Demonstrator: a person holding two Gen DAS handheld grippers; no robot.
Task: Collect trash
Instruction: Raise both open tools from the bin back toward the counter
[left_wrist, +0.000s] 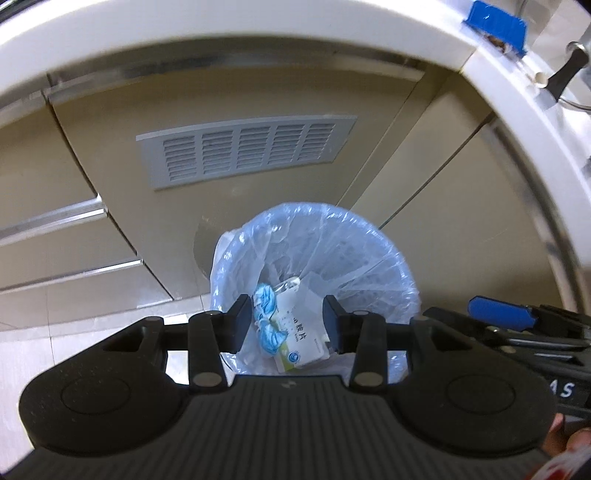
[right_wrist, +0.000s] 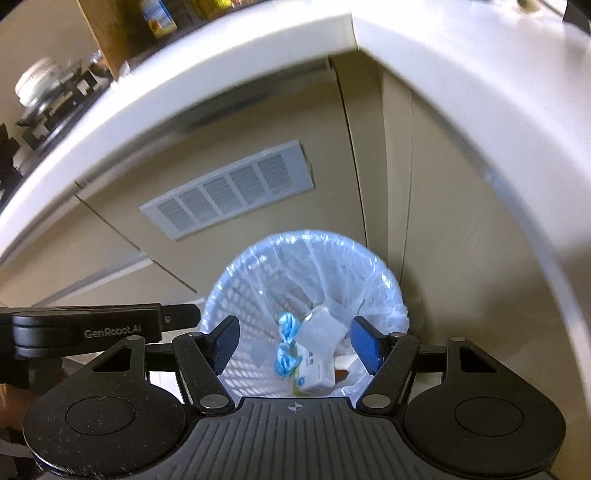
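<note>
A white mesh trash bin (left_wrist: 373, 258) (right_wrist: 258, 280) lined with a clear blue bag stands on the floor against the cabinet. Inside it lie a crumpled blue mask (left_wrist: 266, 319) (right_wrist: 285, 350), a white medicine box (left_wrist: 301, 343) (right_wrist: 314, 376) and a translucent white packet (right_wrist: 322, 328). My left gripper (left_wrist: 287, 325) hangs above the bin, jaws apart, nothing between the black fingers. My right gripper (right_wrist: 295, 341) is also over the bin, its blue pads (right_wrist: 225, 341) spread wide and empty. Each gripper shows in the other's view: the right gripper (left_wrist: 517, 325), the left gripper (right_wrist: 92, 328).
A white countertop edge (left_wrist: 221, 33) (right_wrist: 424, 74) curves over beige cabinet doors with a grey vent grille (left_wrist: 243, 151) (right_wrist: 229, 192). Blue tape (left_wrist: 495, 26) sits on the counter. A pot on a stove (right_wrist: 40, 85) is at the far left. Pale floor tiles (left_wrist: 55, 350) lie left of the bin.
</note>
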